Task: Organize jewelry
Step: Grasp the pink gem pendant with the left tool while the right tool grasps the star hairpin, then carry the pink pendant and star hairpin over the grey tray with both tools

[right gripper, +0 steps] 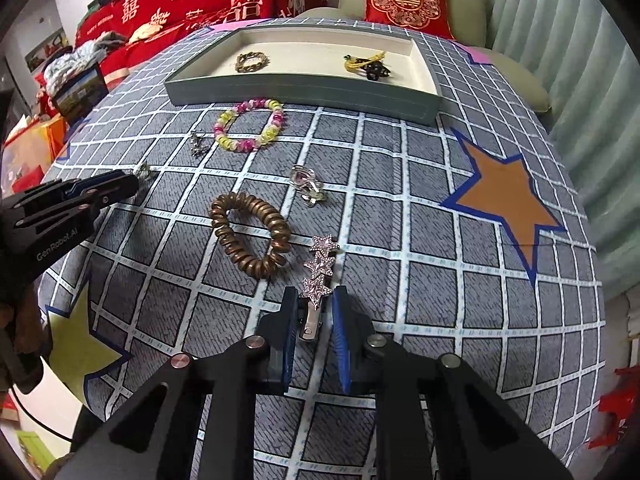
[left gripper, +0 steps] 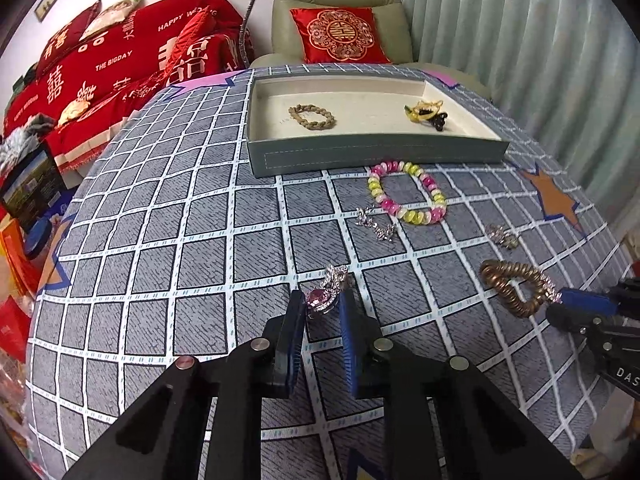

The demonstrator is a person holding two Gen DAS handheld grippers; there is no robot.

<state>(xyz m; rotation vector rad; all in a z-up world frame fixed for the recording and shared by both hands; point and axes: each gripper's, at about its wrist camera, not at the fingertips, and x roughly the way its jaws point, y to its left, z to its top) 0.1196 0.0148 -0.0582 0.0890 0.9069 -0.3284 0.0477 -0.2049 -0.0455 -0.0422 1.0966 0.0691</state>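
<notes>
While the checked worktop (left gripper: 180,216) carried a grey tray (left gripper: 372,156) holding a braided bracelet (left gripper: 312,117), a pink-and-yellow bead bracelet (left gripper: 408,192) and bronze coil hair tie (right gripper: 252,236) lay loose; the left claw (left gripper: 323,304) sat narrowly parted around a pink-stone ring (left gripper: 322,298), the right claw (right gripper: 314,308) likewise around a star hair clip (right gripper: 318,272)
</notes>
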